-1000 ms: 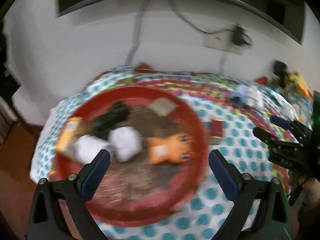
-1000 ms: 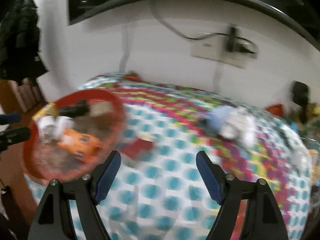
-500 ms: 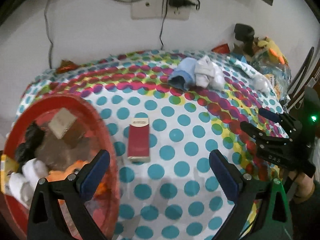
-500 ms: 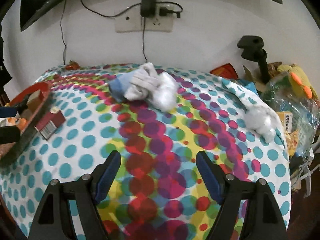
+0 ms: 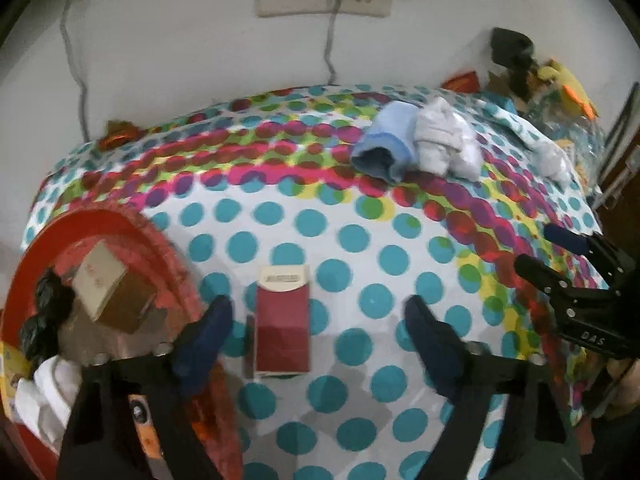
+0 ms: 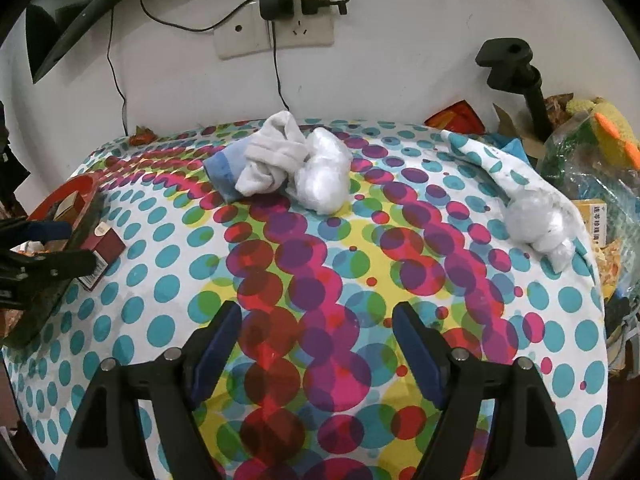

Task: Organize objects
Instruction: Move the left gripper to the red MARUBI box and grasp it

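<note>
Two tools (image 5: 316, 332) (image 6: 318, 340) with jaws apart, left narrowing around flat maroon carton (image 5: 283, 322), untouched, on dotted cloth (image 5: 384, 264).

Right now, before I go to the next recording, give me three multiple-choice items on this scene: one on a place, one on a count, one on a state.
1. Where does the flat dark-red cardboard box lie?
A. in the tray
B. on the dotted cloth beside the tray
C. on the socks

2. How many white crumpled plastic bags lie on the dotted cloth?
A. none
B. two
C. five

3. The left gripper is:
A. shut on the box
B. shut on a sock
C. open, closing, the box between its fingers untouched

B: it lies just right of the round red tray.
B: one by the socks, one far right.
C: gaps show on both sides.
</note>
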Demonstrator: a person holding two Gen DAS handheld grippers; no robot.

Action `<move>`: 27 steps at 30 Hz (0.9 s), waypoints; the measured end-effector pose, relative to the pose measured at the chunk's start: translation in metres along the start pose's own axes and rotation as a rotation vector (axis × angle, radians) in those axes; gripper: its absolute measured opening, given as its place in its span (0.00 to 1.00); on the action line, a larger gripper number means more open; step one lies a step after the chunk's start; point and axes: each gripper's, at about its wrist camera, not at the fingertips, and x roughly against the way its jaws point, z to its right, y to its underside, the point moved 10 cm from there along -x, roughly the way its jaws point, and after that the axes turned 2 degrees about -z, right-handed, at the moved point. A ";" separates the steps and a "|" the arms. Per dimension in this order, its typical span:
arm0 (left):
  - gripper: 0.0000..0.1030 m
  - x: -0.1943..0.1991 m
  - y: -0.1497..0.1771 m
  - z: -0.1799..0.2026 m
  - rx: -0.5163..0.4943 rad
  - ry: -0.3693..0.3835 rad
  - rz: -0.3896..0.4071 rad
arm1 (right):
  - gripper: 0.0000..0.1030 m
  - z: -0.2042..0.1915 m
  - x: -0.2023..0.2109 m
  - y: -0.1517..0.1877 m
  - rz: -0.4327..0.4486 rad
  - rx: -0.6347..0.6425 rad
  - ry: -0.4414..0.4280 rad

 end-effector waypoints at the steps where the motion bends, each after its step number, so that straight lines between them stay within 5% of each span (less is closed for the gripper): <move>1: 0.77 -0.004 0.001 0.000 -0.002 -0.005 -0.014 | 0.78 0.000 0.000 0.000 -0.002 -0.001 -0.006; 8: 0.75 -0.017 -0.001 -0.005 0.032 -0.035 -0.027 | 0.78 0.002 -0.002 0.001 -0.006 -0.021 -0.025; 12: 0.50 -0.031 0.005 0.003 0.023 -0.010 -0.078 | 0.78 0.005 -0.003 0.002 -0.020 -0.026 -0.007; 15: 0.45 -0.033 0.006 0.009 0.007 -0.010 -0.065 | 0.77 0.005 -0.004 0.003 -0.025 -0.027 -0.008; 19: 0.26 -0.031 0.003 0.011 -0.004 -0.020 -0.037 | 0.77 0.002 -0.008 -0.001 -0.029 -0.013 -0.024; 27: 0.26 -0.027 0.009 0.019 -0.024 -0.061 0.012 | 0.77 0.018 -0.035 -0.045 -0.029 0.000 0.033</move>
